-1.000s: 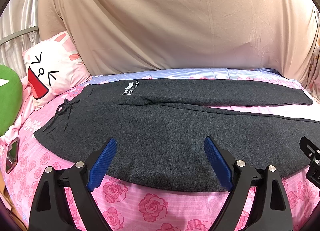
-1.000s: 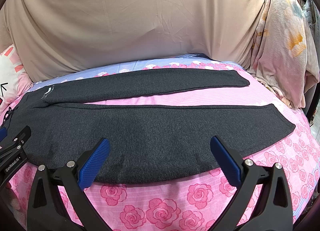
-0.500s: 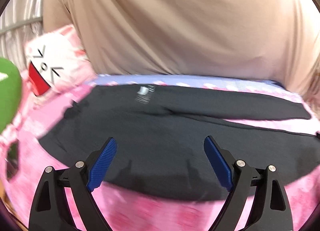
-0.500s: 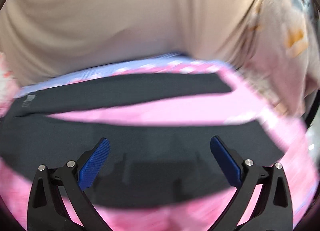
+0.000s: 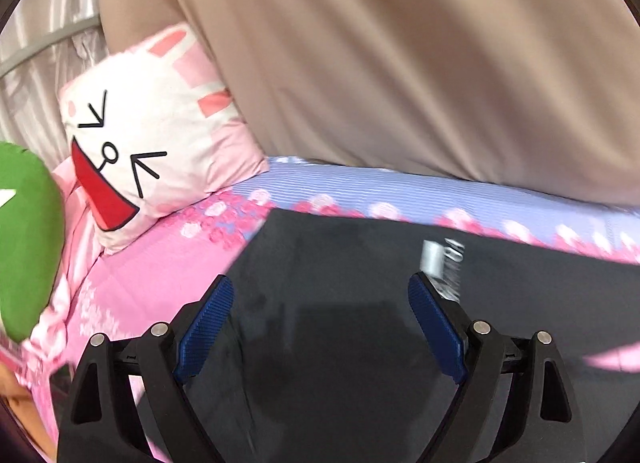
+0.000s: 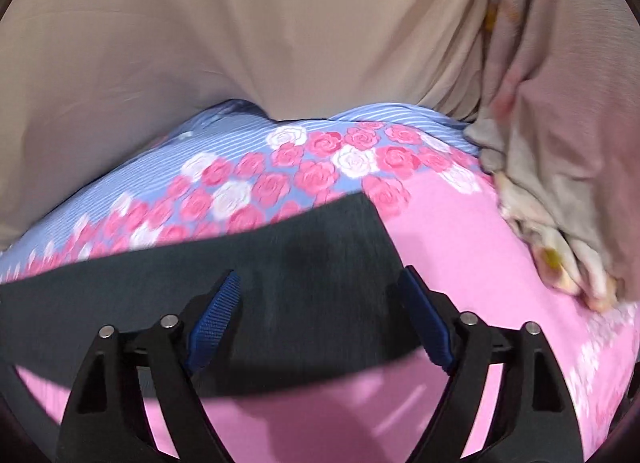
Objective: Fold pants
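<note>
Dark grey pants (image 5: 340,263) lie flat on a pink rose bedsheet (image 6: 460,231). In the left wrist view my left gripper (image 5: 320,283) hangs open just over the waist end, and a white printed logo (image 5: 432,259) sits beside its right finger. In the right wrist view the cuff end of the far leg of the pants (image 6: 320,231) lies under my right gripper (image 6: 319,275). Its jaws are closing, with the cloth between the blue pads (image 6: 216,315) and neither pad pressing on it. Both views are blurred by motion.
A white and pink cartoon pillow (image 5: 152,143) and a green cushion (image 5: 24,243) sit left of the waist. A beige cloth (image 5: 400,63) hangs behind the bed. A crumpled floral blanket (image 6: 552,183) is heaped at the right edge.
Both grippers have moved forward from the near edge across the pants. The left one swung toward the waist and pillow, the right one toward the far leg's cuff, its jaws slightly narrower.
</note>
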